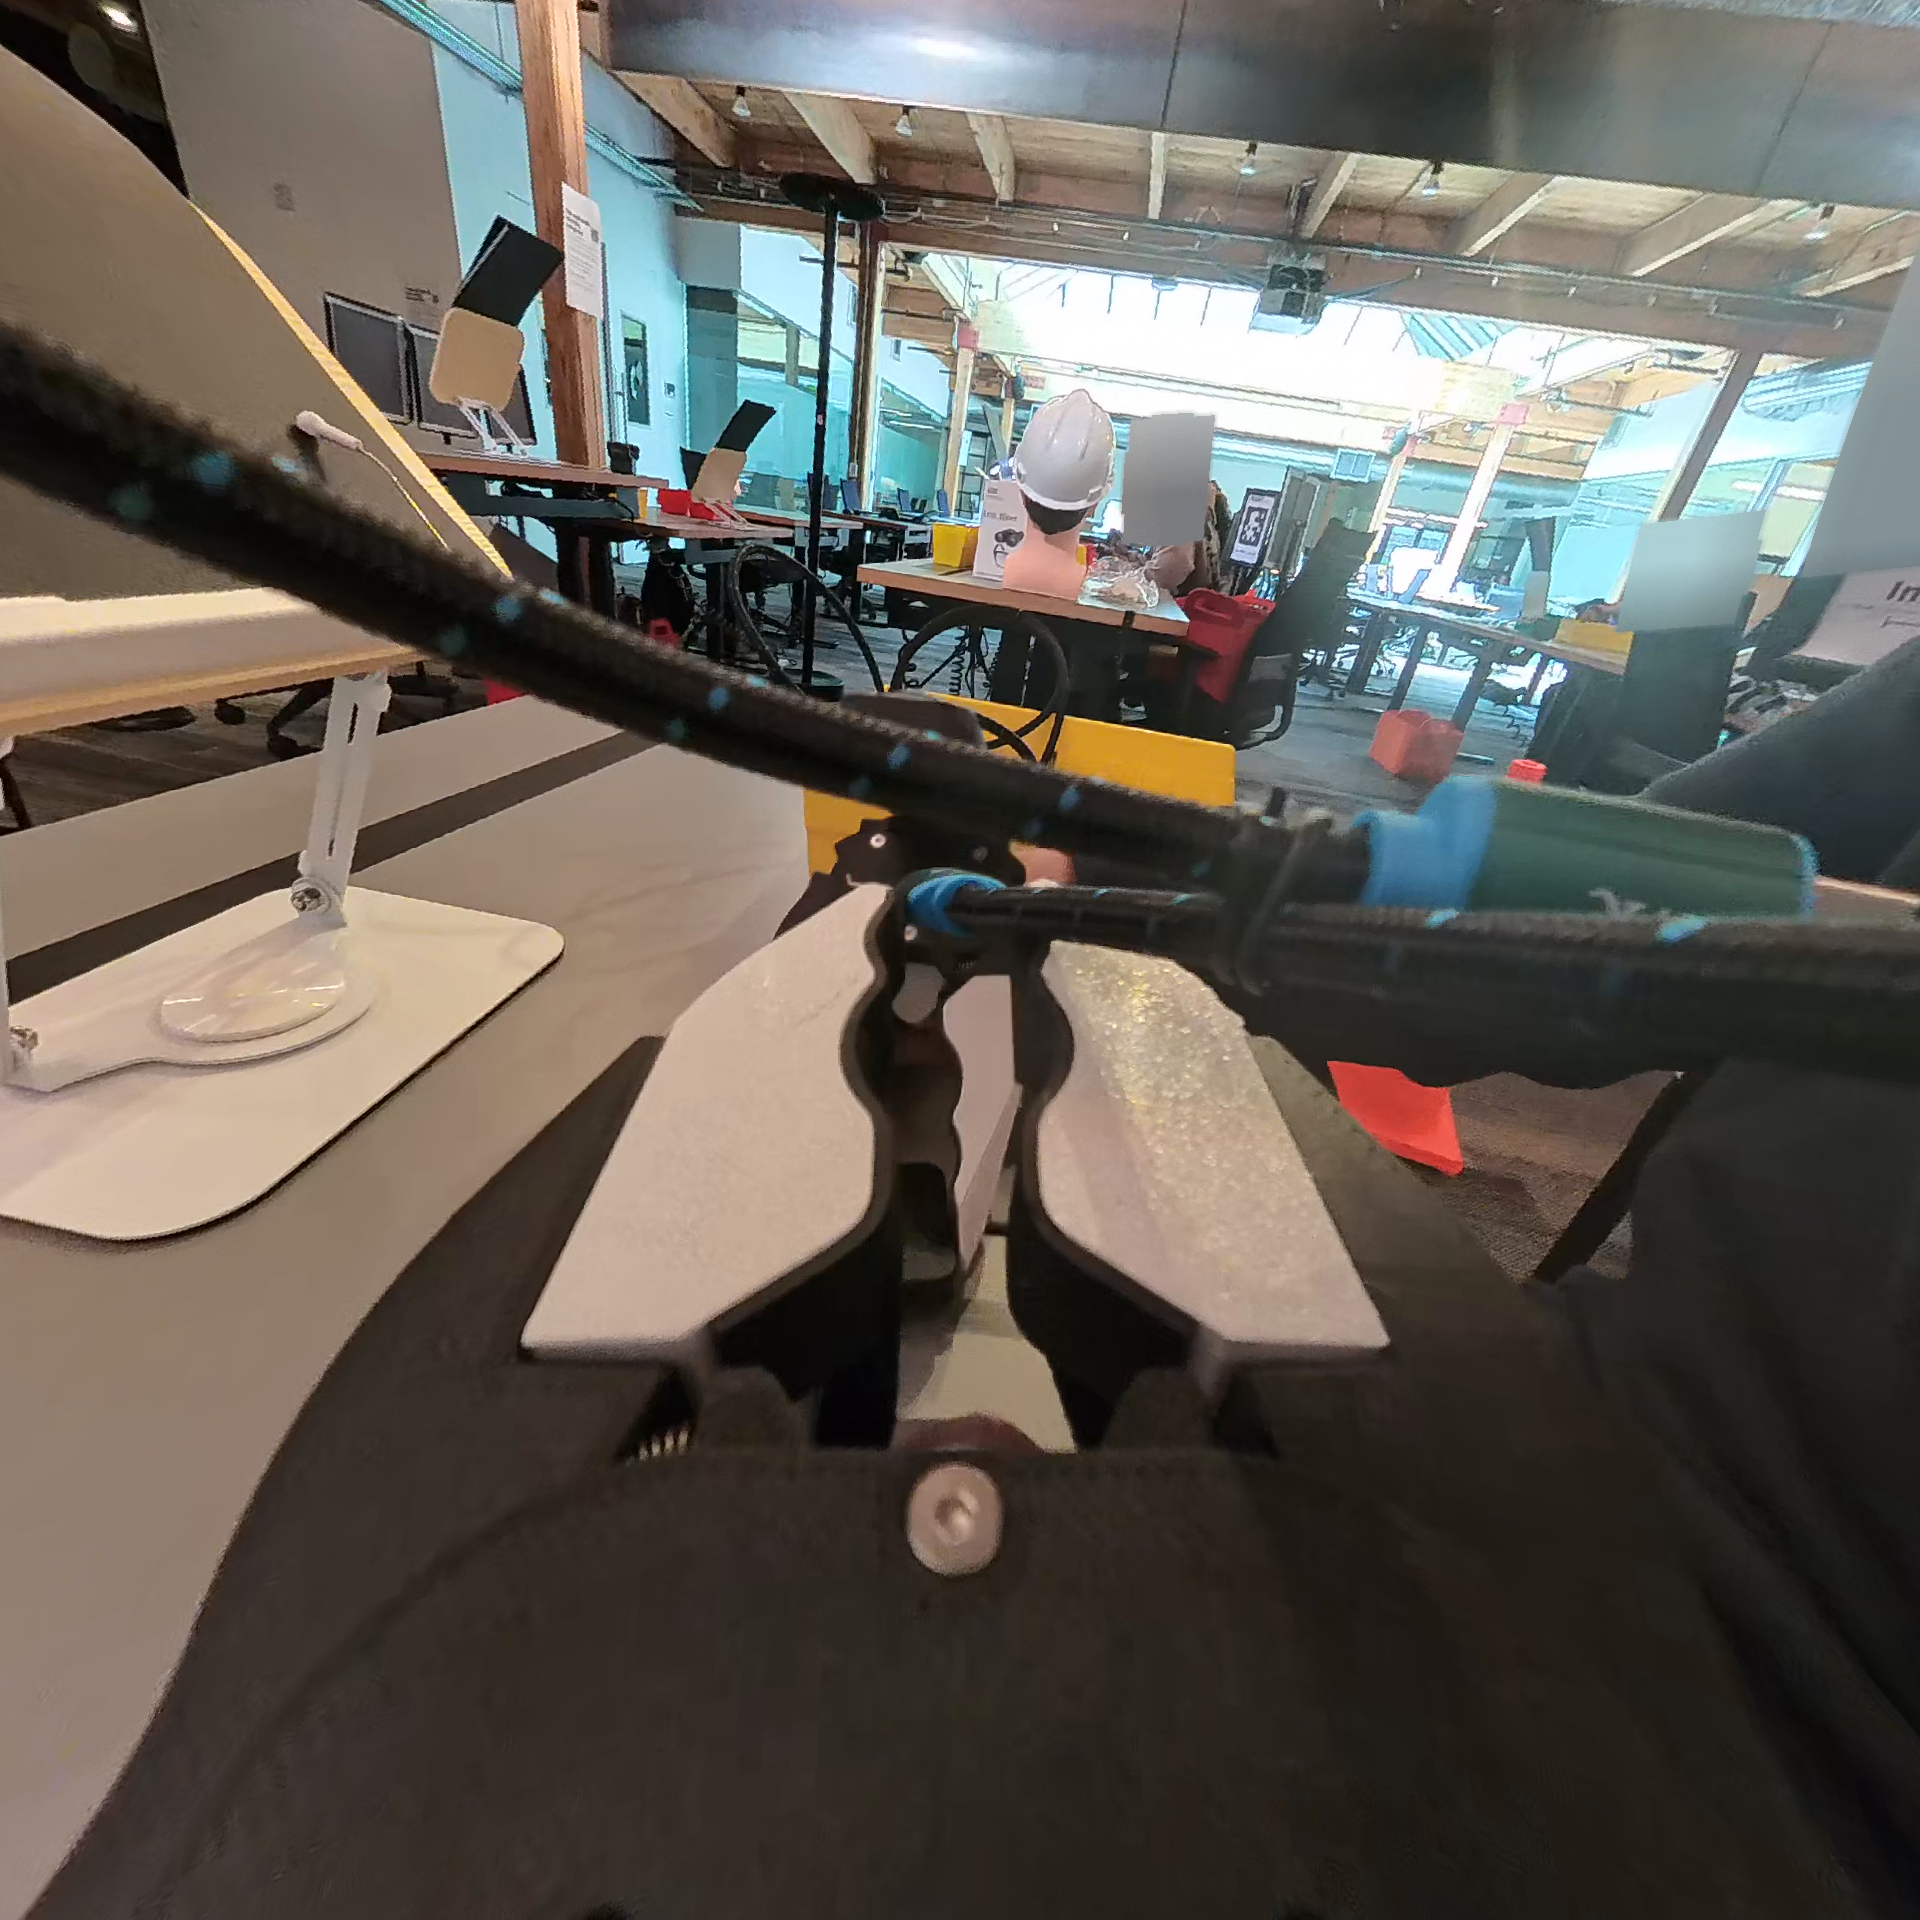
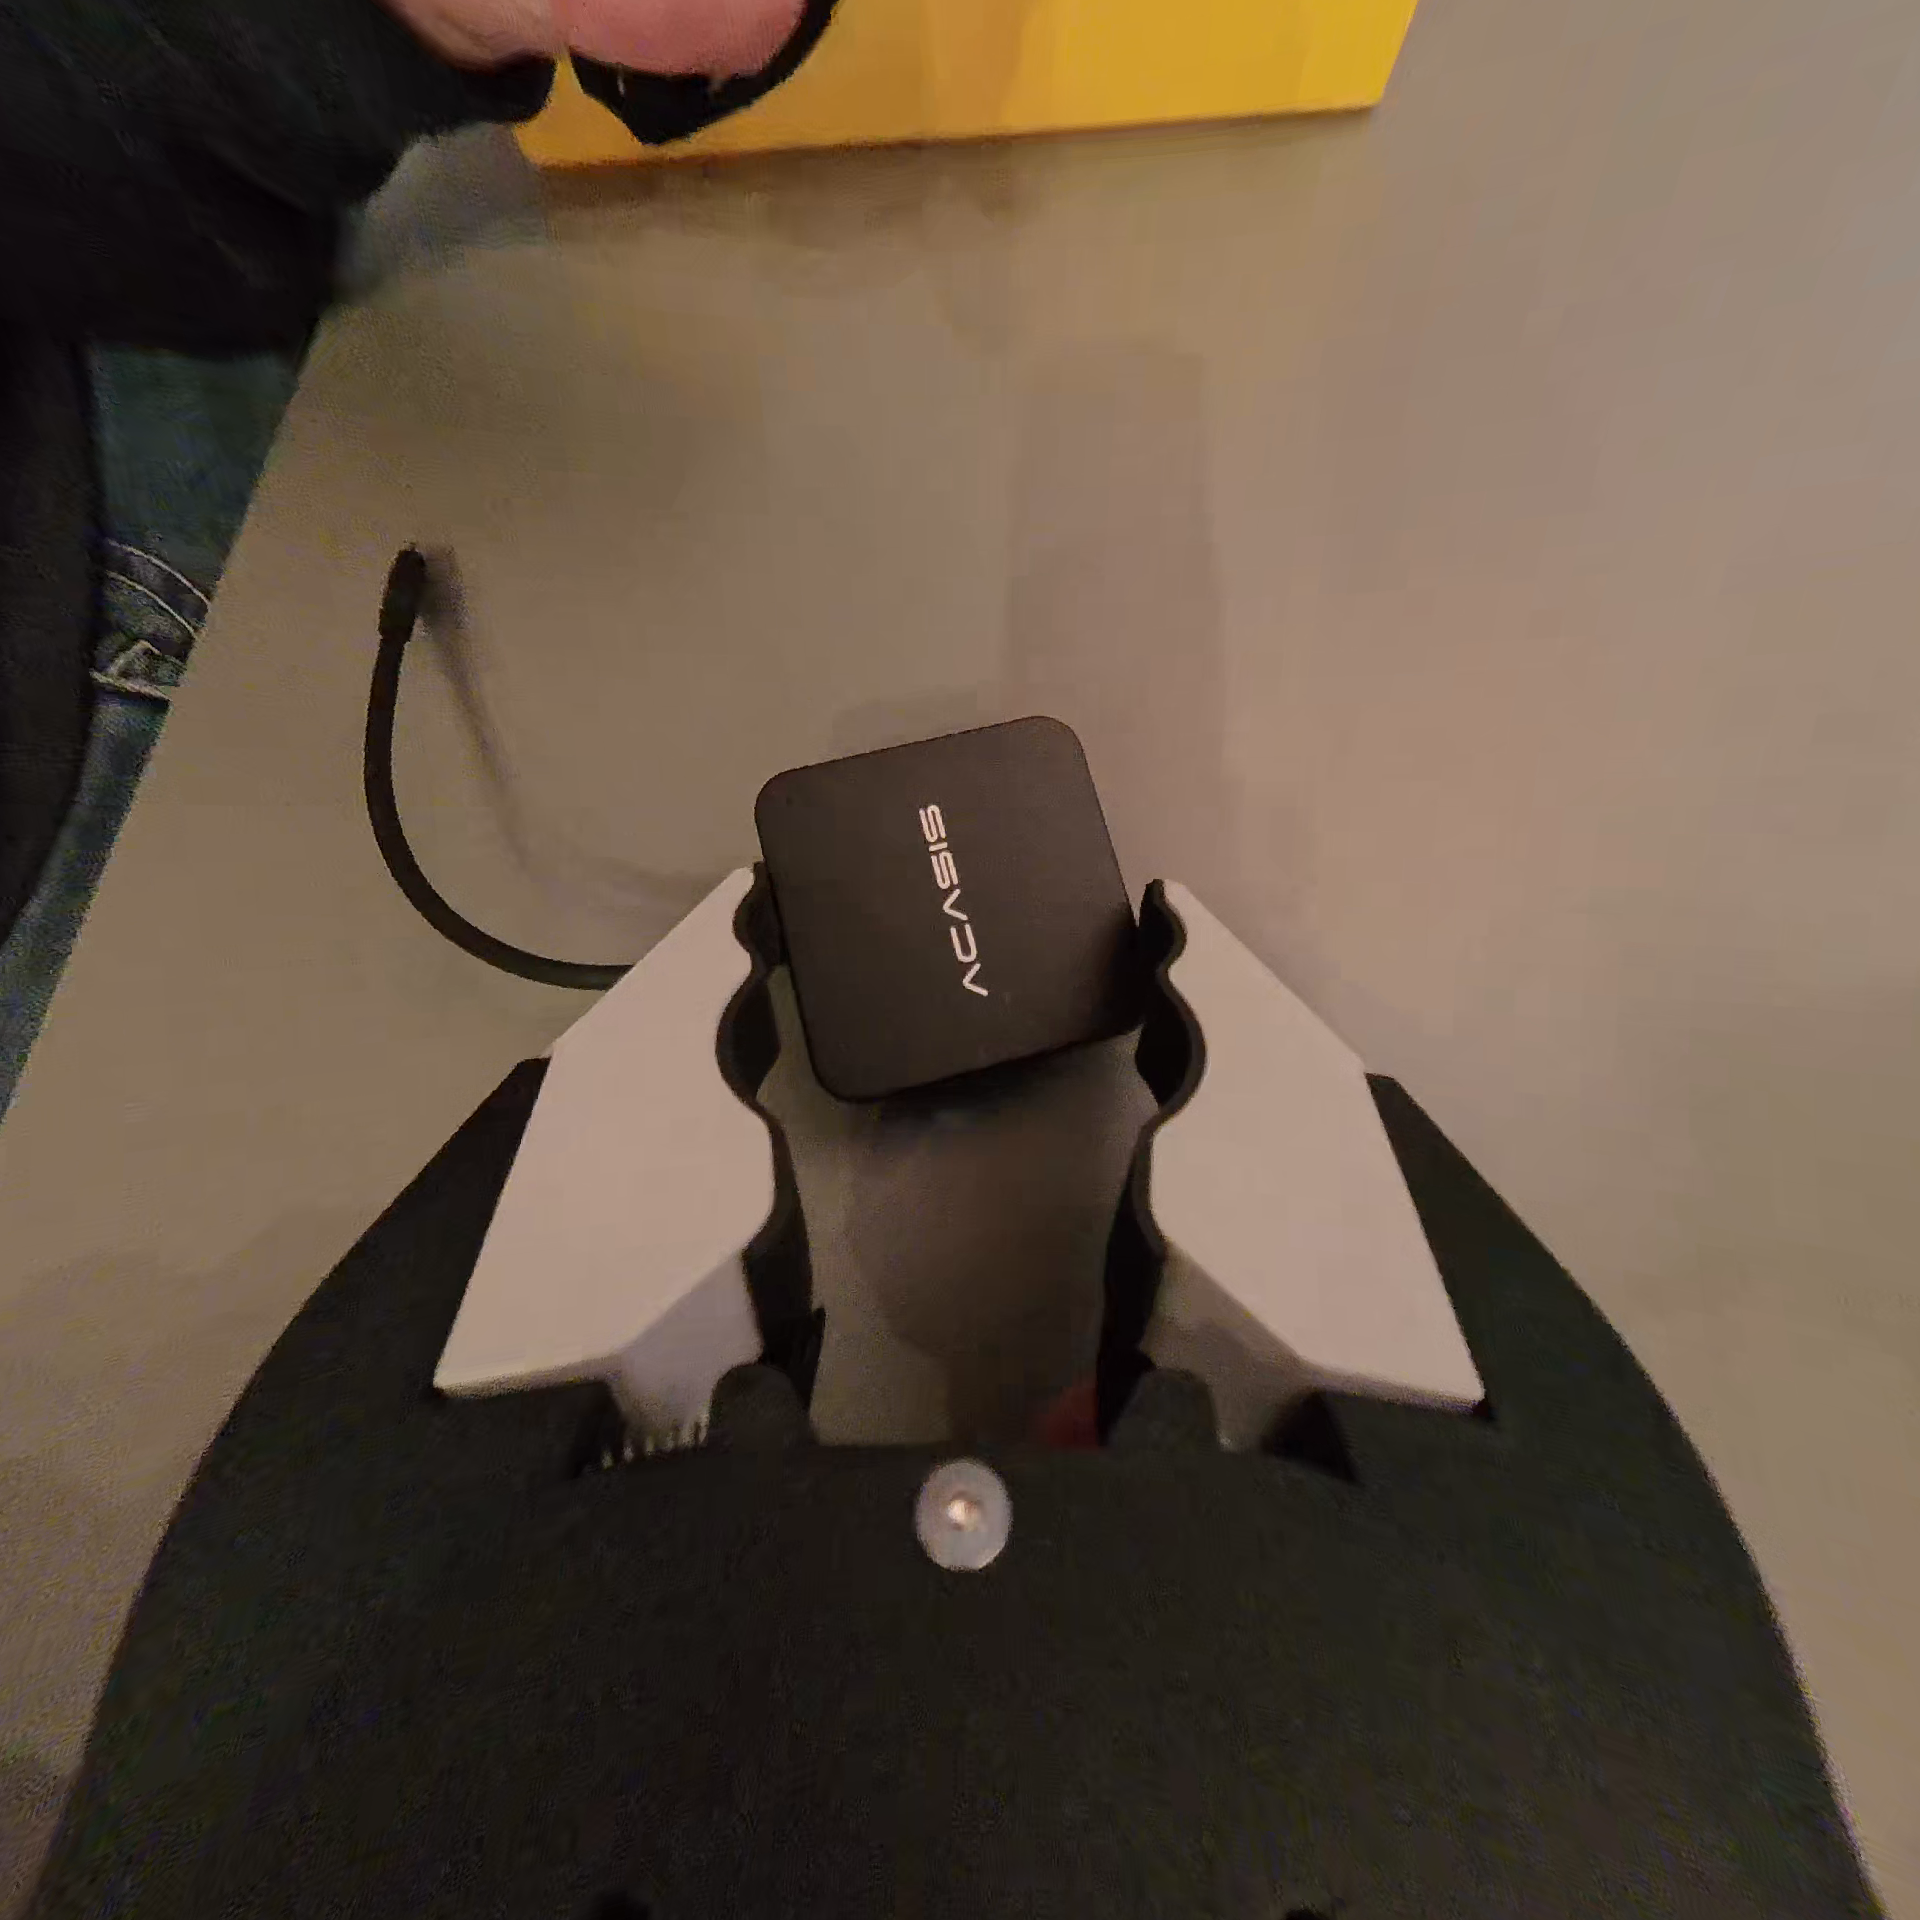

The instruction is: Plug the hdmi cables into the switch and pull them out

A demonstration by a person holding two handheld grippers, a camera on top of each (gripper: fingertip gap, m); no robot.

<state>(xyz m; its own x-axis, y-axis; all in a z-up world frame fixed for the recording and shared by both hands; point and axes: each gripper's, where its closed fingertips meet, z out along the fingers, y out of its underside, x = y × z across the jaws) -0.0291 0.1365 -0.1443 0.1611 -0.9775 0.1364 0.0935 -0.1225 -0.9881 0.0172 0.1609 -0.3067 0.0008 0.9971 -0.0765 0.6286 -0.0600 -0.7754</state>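
Switch pinned in my right tongs, cable plug pinched in my left.

My right tongs [image 2: 951, 935] are clamped on the black switch [image 2: 940, 904], which sits skewed between the tips just above the grey counter [image 2: 1351, 520]; its thin lead [image 2: 390, 790] curls off toward 9 o'clock. My left tongs [image 1: 951, 940] are clenched near their tips on what looks like a blue-collared plug [image 1: 940, 902], its braided cable [image 1: 1455, 945] running off to 3 o'clock. A second cable [image 1: 623, 665] crosses from 10 o'clock to a green plug [image 1: 1621, 847] at 3. A yellow bin [image 2: 987, 94] stands at 12. I judge the risks so: the skewed switch could twist in my grip when a plug pushes in; the stiff braid could lever my plug off line; I cannot see the ports, so I may miss.
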